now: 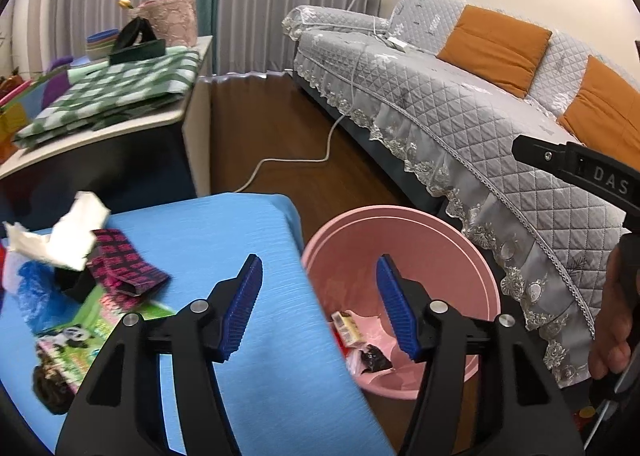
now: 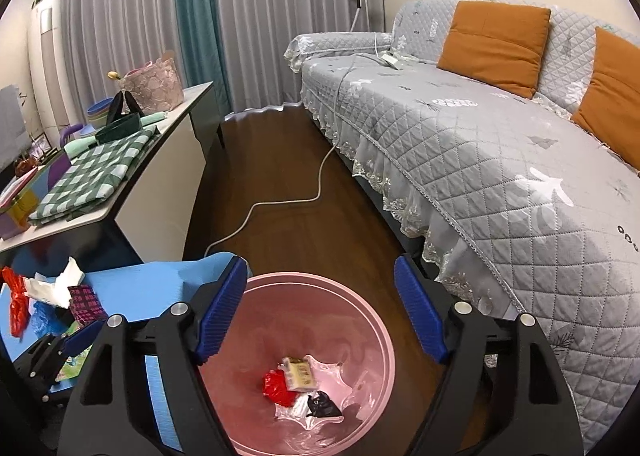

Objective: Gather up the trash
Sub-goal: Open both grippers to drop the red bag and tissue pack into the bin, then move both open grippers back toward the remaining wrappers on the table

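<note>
Bin: a round pink plastic waste basket (image 2: 320, 336) stands on the dark wood floor between the blue table top (image 1: 256, 336) and the grey quilted sofa (image 2: 500, 175)
Already in the bin: a small cream carton (image 2: 299, 372), a crumpled red wrapper (image 2: 276, 386), a black scrap (image 2: 322, 408) and what looks like clear film under them, all on the basket's bottom
Right gripper (image 2: 320, 316): hangs directly above the basket mouth, blue ribbed pads spread wide, nothing between them
Left gripper (image 1: 320, 312): straddles the table's edge, one pad over the blue top and the other over the basket, jaws apart and empty
Still on the table: a crumpled white tissue (image 1: 68, 236), a pink-and-black patterned flat packet (image 1: 124, 264), a blue plastic bag (image 1: 36, 292), a green printed panda leaflet (image 1: 80, 340) and, in the right wrist view, a red plastic bag (image 2: 16, 296) at the far left
Progress: judged as partly done; a few pieces are in, and the larger cluster waits at the table's left end
Packet orientation: lies flat, long axis running diagonally from the tissue toward the table's near middle, its near short end closest to the left gripper
Carton orientation: lies tilted in the bin, long axis roughly across the right wrist view
Next step, as a judgement: the left gripper is nearer the pile, so a reach to the left toward the packet seems likely
</note>
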A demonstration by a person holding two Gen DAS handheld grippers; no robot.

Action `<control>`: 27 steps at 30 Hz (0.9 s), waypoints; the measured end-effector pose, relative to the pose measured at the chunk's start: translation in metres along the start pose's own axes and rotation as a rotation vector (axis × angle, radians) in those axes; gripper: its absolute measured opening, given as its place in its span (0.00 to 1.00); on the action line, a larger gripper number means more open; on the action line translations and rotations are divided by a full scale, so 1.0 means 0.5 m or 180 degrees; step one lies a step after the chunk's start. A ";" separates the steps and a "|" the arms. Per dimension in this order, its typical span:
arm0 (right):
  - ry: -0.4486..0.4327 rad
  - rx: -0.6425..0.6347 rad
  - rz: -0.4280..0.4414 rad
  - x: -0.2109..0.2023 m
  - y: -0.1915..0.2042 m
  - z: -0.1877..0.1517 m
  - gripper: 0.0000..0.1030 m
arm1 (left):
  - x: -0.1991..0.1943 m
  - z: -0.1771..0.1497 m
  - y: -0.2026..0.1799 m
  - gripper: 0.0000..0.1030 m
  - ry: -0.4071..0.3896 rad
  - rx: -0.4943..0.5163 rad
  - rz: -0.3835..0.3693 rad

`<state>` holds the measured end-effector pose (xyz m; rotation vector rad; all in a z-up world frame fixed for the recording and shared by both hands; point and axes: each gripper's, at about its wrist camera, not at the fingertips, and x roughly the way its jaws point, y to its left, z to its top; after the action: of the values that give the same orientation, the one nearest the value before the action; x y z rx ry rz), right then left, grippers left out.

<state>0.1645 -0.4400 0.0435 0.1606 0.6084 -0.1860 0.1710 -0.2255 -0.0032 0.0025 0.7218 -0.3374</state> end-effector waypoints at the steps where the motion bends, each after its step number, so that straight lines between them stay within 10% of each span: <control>1: -0.0005 -0.0004 0.0012 -0.002 0.005 0.001 0.73 | -0.008 0.000 0.007 0.57 -0.0012 -0.0005 0.0013; 27: -0.0357 -0.0309 0.0373 -0.153 0.196 0.016 0.73 | -0.249 -0.018 0.214 0.49 -0.0406 -0.0275 0.0339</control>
<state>0.1290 -0.3367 0.1034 0.0909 0.4937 -0.0514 0.1105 -0.0857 0.0587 -0.0616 0.6068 -0.2023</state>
